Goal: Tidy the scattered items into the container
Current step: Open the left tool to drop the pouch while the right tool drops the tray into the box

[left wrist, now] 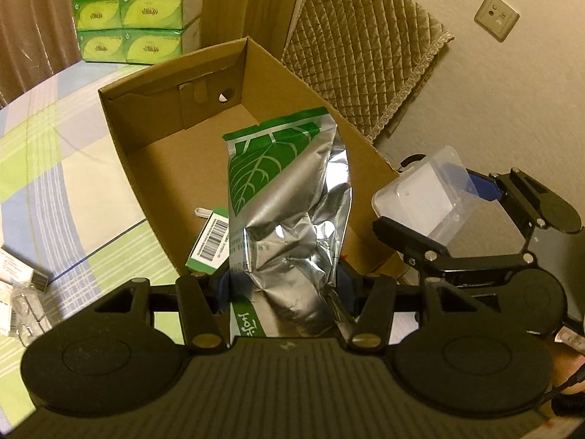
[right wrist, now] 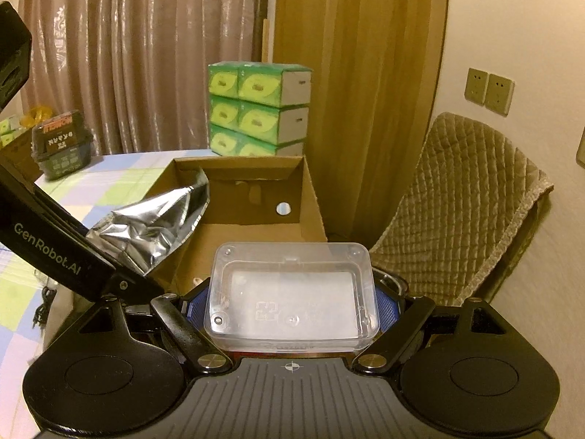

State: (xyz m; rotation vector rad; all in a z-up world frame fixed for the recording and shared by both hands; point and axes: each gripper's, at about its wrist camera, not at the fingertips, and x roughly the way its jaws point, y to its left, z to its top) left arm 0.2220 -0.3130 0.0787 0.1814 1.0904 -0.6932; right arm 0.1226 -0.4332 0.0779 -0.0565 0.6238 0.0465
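My left gripper (left wrist: pixel 283 285) is shut on a silver foil pouch (left wrist: pixel 289 212) with a green leaf print, held over the open cardboard box (left wrist: pixel 153 168). A small green-edged packet with a barcode (left wrist: pixel 212 239) lies inside the box. My right gripper (right wrist: pixel 290 305) is shut on a clear plastic case (right wrist: pixel 290 292), held just before the box's near edge (right wrist: pixel 310 197). The right gripper with the case also shows in the left wrist view (left wrist: pixel 431 197), to the right of the box. The pouch shows in the right wrist view (right wrist: pixel 157 226).
The box sits on a checked tablecloth (left wrist: pixel 73 168). Small boxes and clear packets (left wrist: pixel 22 292) lie at the table's left. Stacked green tissue boxes (right wrist: pixel 256 109) stand behind the box. A quilted chair (right wrist: pixel 457 197) is on the right. A dark container (right wrist: pixel 60 146) stands far left.
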